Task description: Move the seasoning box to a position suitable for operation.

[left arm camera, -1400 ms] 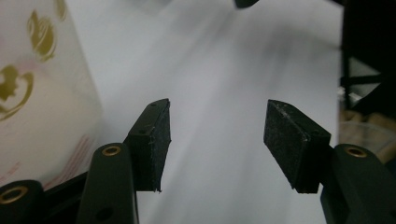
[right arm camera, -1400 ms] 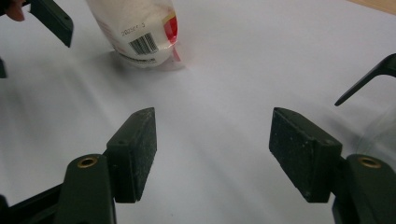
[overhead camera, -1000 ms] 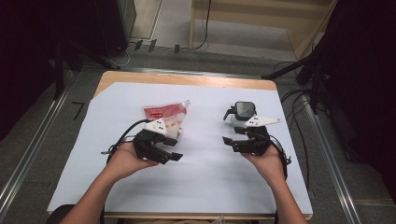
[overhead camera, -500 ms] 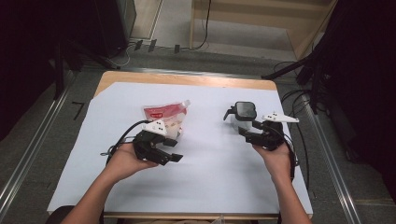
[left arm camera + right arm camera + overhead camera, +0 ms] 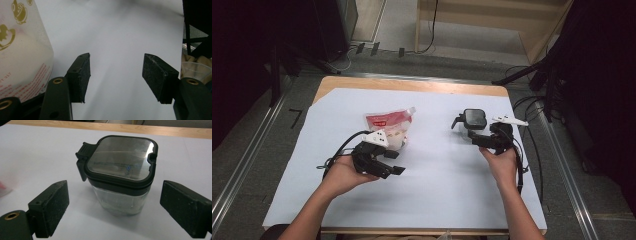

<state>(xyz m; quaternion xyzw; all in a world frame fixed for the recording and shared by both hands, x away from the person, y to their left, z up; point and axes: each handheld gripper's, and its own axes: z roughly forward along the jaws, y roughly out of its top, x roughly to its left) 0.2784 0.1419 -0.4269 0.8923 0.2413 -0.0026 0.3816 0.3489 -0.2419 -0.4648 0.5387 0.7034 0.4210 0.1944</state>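
Note:
A clear jar (image 5: pixel 474 120) with a square black flip lid (image 5: pixel 120 160) stands upright on the white sheet at the right. My right gripper (image 5: pixel 480 134) sits just behind it, open. Its jaws have just been opening, and in the right gripper view (image 5: pixel 115 185) the pads flank the jar without touching it. A white and red spouted pouch (image 5: pixel 388 127) lies left of centre. My left gripper (image 5: pixel 395 163) rests by the pouch's near edge and is open with nothing between its pads (image 5: pixel 116 58). The pouch (image 5: pixel 20 50) bulges at the left, beside the left jaw.
A white sheet (image 5: pixel 437 190) covers the wooden table (image 5: pixel 412 84). Black cables (image 5: pixel 532 150) trail off the right edge. Metal floor rails run along both sides. A clear plastic cup (image 5: pixel 195 70) shows past the sheet's edge.
My right gripper has shifted to the right and a little farther up the table beside the jar, and its jaws stand wider. The left gripper and the pouch have not moved.

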